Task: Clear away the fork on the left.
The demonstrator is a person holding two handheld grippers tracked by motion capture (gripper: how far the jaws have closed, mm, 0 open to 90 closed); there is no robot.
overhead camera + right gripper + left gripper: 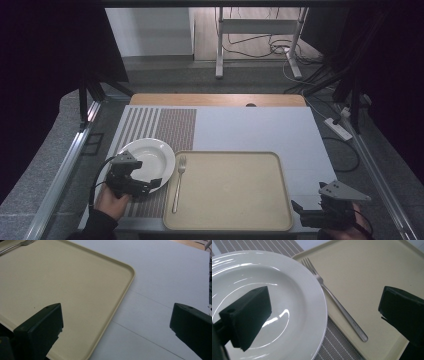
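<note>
steel fork (178,182), tines pointing away, lengthwise

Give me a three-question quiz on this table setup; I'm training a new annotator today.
1. True or false: the fork lies on the plate.
2. The left gripper hovers over: A) the tray's middle, B) the plate's rim, C) the bare table.
3. Which corner of the tray is the right gripper nearest?

Key:
1. False; it lies along the tray's left edge.
2. B.
3. The near right corner; its jaws stand open.
</note>
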